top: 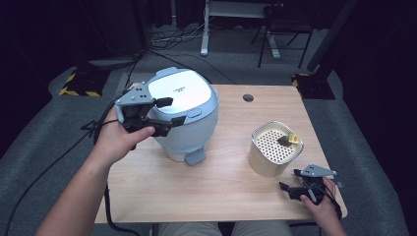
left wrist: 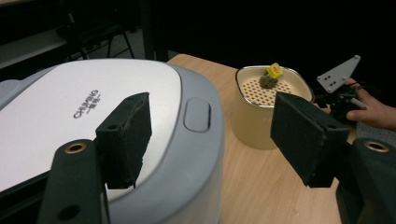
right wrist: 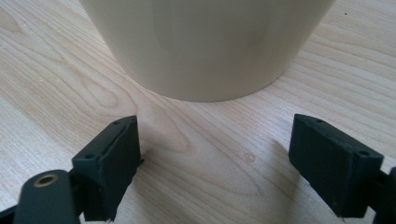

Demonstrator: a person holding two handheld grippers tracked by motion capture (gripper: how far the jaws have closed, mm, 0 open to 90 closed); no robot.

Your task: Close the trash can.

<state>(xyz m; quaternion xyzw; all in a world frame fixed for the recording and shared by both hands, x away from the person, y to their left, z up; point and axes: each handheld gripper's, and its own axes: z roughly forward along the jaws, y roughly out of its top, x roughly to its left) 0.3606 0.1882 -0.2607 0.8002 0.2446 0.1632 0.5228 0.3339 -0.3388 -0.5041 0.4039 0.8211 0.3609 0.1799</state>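
Left gripper: we are holding it at left of centre in the high view, jaws spread wide and empty, hanging over the near edge of the rice cooker.
Rice cooker lid: we are seeing it closed; the release button is sitting in the centre of the left gripper view, between the two jaws.
Right gripper: we are resting it low at the lower right of the high view, jaws parted and gripping nothing, just short of the cream pot.
Cream pot: it is standing right of centre in the high view; a perforated tray in its top is carrying a small dark lump with a yellow tag.
Step in hand: we are judging it to be opening the cooker lid.
How to do it well: we are advising one jaw tip squarely on the button, a straight push, and no sideways shove, since the cooker could slide on smooth wood.
Surface: we are working on a pale wooden table with a cable hole at upper centre.
Room: we are noting grey carpet, loose cables, dark drapes, stand legs and hazard-striped bases along the upper frame.
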